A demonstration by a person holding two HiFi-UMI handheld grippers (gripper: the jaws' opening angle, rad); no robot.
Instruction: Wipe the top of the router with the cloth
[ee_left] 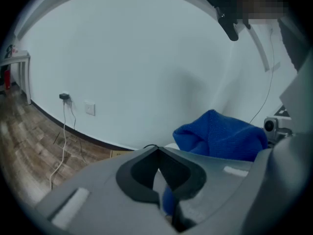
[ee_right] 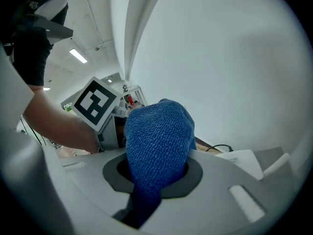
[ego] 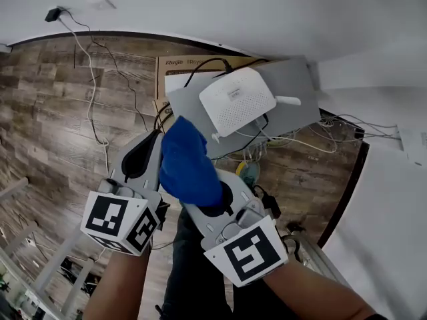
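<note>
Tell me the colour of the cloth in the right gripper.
Solid blue: the cloth shows best in the right gripper view, pinched between the jaws.

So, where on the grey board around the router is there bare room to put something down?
Bare: the grey board to the right of the router, and its near-left corner. Crowded: cables hang along the front edge.

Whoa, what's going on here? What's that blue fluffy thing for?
A person holds a tool in each hand. The right tool is clamped on a bunched-up blue cloth. Just past it, a white router sits on a grey shelf by the wall. The cloth doesn't seem to touch the router, so the wiping looks not yet begun. The left tool is beside the cloth, its jaws together.
</note>
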